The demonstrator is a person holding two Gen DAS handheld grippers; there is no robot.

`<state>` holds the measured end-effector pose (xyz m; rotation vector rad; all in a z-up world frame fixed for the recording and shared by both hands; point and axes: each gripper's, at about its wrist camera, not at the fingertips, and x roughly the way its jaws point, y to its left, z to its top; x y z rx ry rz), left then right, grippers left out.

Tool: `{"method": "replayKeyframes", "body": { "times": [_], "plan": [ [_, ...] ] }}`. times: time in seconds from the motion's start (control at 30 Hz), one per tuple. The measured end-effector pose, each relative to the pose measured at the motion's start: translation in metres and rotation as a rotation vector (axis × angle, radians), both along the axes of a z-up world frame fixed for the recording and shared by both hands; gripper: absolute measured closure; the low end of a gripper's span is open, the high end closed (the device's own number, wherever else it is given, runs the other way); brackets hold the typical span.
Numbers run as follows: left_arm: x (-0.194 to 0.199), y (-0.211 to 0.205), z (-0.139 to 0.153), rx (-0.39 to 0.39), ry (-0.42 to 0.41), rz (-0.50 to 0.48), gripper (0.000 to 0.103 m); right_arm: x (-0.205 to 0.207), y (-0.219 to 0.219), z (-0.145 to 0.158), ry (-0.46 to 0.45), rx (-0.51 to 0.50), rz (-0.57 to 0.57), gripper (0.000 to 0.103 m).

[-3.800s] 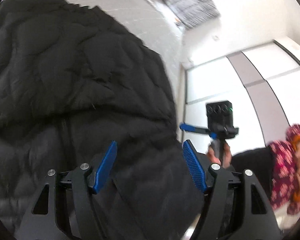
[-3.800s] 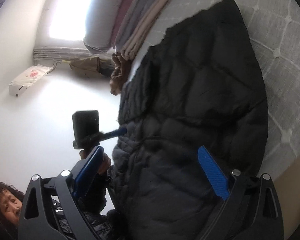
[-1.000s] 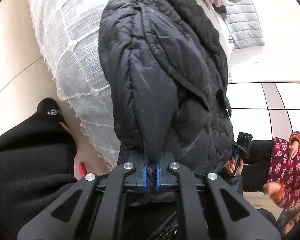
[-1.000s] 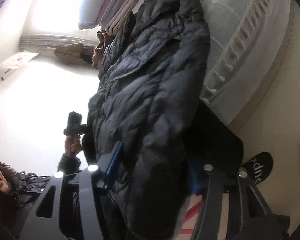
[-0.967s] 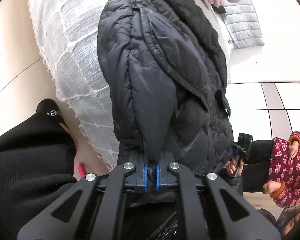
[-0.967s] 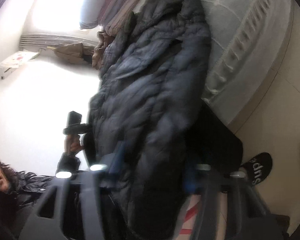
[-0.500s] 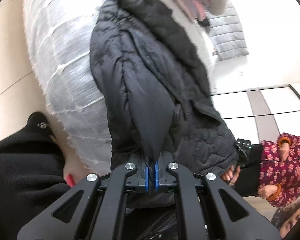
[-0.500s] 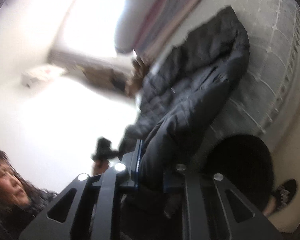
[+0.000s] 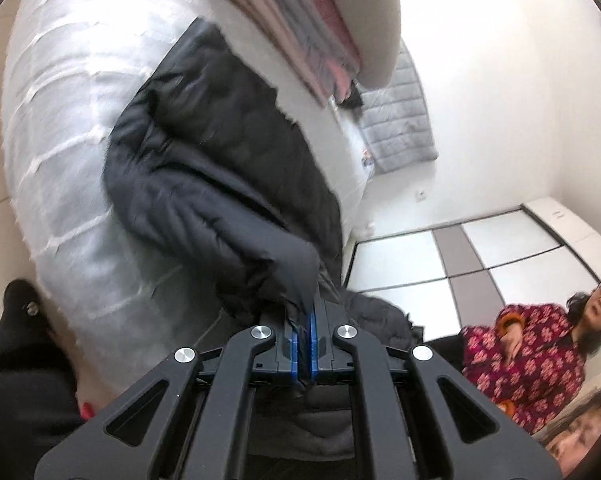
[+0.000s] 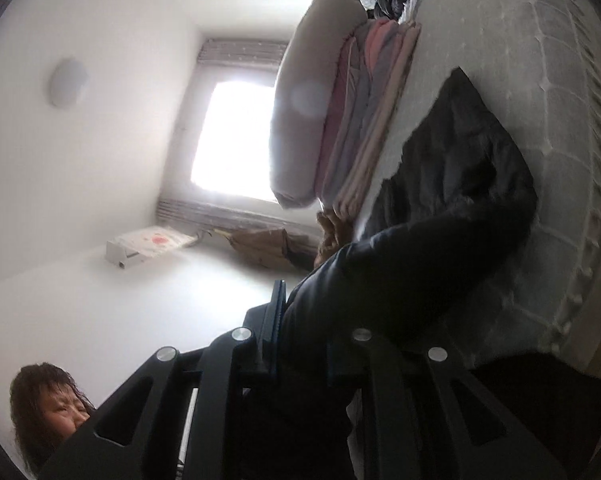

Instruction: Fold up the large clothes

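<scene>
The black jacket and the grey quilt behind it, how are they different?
The black jacket is dark and bunched, gripped by the left gripper; the grey quilt is pale and hangs flat, untouched. The black jacket lies on the mattress; the grey quilt is beyond it. Both are puffy and stitched.

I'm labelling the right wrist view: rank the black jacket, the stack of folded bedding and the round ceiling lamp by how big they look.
1. black jacket, though nearness to the camera enlarges it
2. stack of folded bedding
3. round ceiling lamp
</scene>
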<state>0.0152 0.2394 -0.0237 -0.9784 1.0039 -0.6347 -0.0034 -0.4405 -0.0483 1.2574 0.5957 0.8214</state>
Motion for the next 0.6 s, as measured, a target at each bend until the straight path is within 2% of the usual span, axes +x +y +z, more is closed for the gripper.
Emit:
{"method": "replayKeyframes", "body": {
  "times": [0.13,0.33,0.6],
  "plan": [
    [0.031,0.0,0.012,-0.037,-0.007,0.024,0.1,0.031,-0.004,0.006,-0.001,0.011,-0.017,0.086],
    [0.083,0.008,0.014,-0.115,0.005,0.086,0.1,0.092,-0.01,0.015,0.001,0.028,-0.046,0.086],
    [0.174,0.01,-0.021,-0.189,0.096,0.172,0.1,0.202,-0.007,-0.018,0.124,0.028,-0.079,0.086]
  ]
}}
